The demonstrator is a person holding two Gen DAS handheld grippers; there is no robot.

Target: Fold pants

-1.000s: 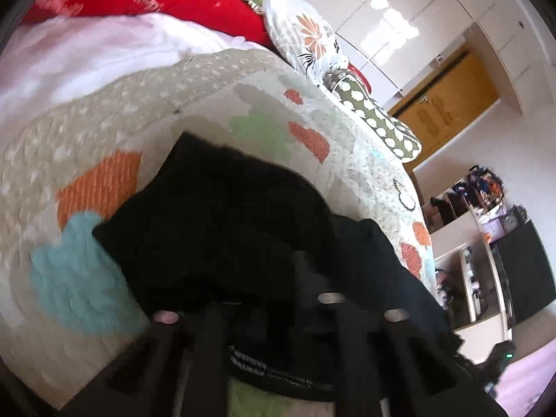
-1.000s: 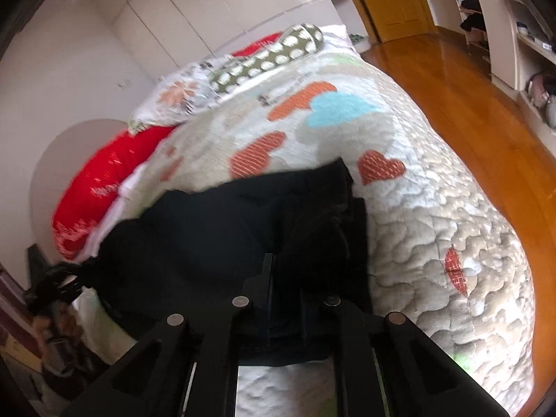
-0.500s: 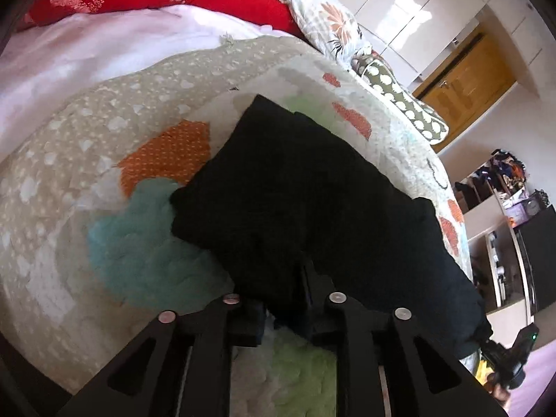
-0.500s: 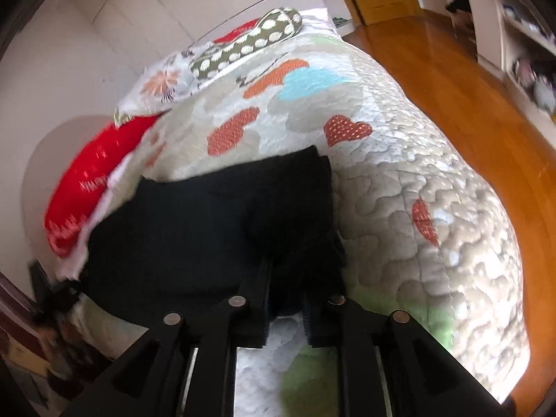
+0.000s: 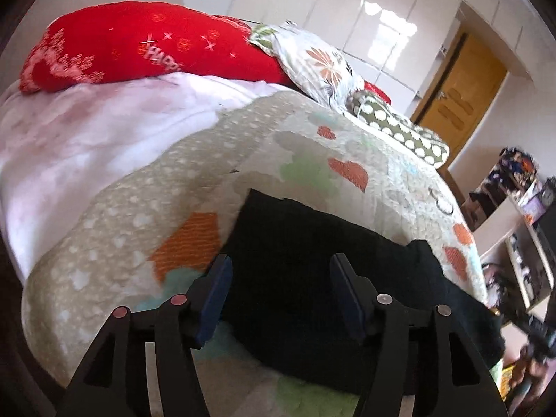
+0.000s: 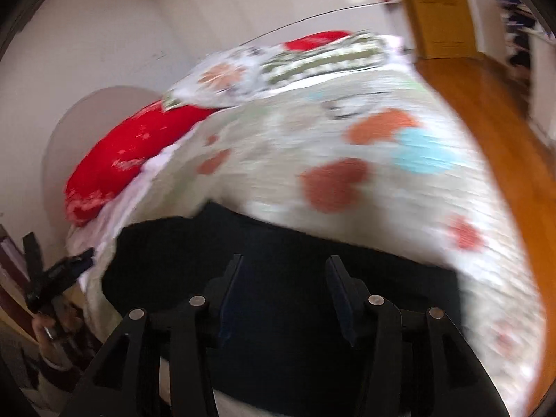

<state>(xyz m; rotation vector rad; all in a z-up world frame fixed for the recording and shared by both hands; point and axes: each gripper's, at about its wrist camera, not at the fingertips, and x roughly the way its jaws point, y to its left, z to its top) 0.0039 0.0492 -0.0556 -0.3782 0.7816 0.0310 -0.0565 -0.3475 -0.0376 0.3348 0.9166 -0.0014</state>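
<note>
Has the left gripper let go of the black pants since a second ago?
Yes. The left gripper has just been opening; earlier it pinched the pants, which now lie flat on the heart-patterned quilt between its separated fingers.

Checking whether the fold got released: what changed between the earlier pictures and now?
Both grippers let go of the black pants: the left gripper and right gripper have just been opening and drawn back, nothing pinched. The pants stay folded on the quilt; the pillows are unmoved.

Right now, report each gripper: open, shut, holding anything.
Left gripper: open, jaws just opening, holding nothing; black pants lie on the bed beyond them.
Right gripper: open, jaws just opening, holding nothing, over the pants.
</note>
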